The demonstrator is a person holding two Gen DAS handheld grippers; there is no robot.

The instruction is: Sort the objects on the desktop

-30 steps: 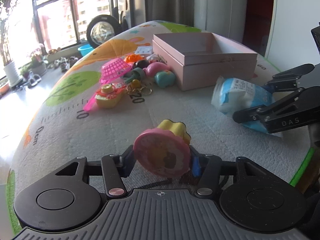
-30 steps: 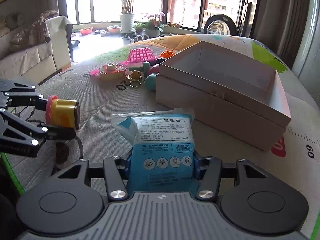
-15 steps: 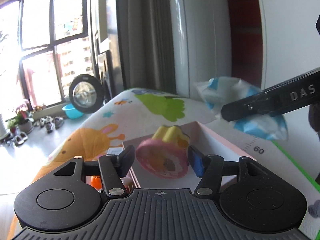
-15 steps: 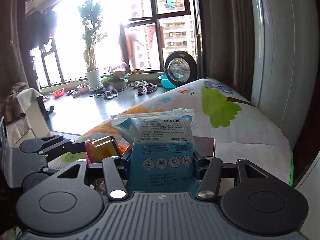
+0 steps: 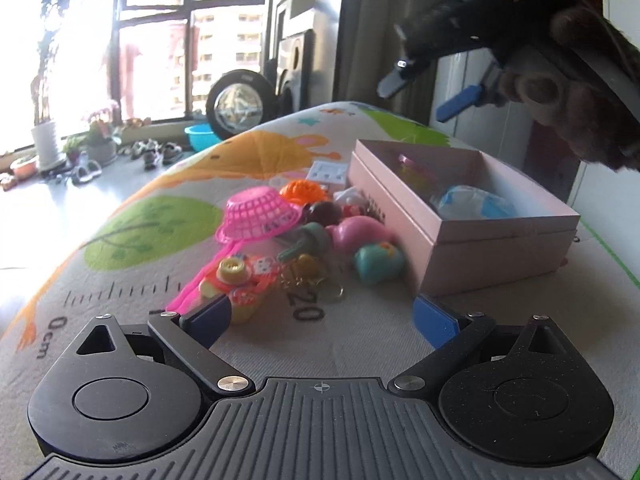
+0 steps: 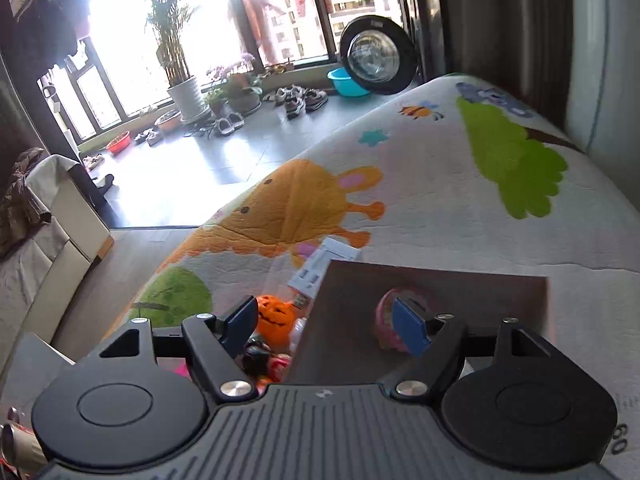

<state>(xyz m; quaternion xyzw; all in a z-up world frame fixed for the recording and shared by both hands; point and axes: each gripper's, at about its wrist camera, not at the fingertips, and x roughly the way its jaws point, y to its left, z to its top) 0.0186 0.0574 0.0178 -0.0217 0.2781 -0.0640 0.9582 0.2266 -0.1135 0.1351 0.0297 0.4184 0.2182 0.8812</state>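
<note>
The pink box (image 5: 500, 236) stands on the play mat; it holds the blue-white packet (image 5: 472, 206) and the pink-yellow cake toy (image 5: 412, 162), which also shows in the right wrist view (image 6: 386, 312). My left gripper (image 5: 320, 316) is open and empty, low over the mat before a pile of small toys: a pink basket (image 5: 260, 214), a yellow-pink toy (image 5: 236, 280), a teal toy (image 5: 378, 262). My right gripper (image 6: 324, 326) is open and empty above the box (image 6: 400, 280); it also shows in the left wrist view (image 5: 428, 92).
An orange pumpkin toy (image 6: 276, 316) and a white card (image 6: 320, 266) lie left of the box. A keyring (image 5: 308, 274) lies by the mat's "20" mark. The mat's left edge drops to the floor, with shoes and plants by the window.
Both grippers have opened and let go: the cake toy and the packet now lie in the box. My left gripper has pulled back and down toward the toy pile.
</note>
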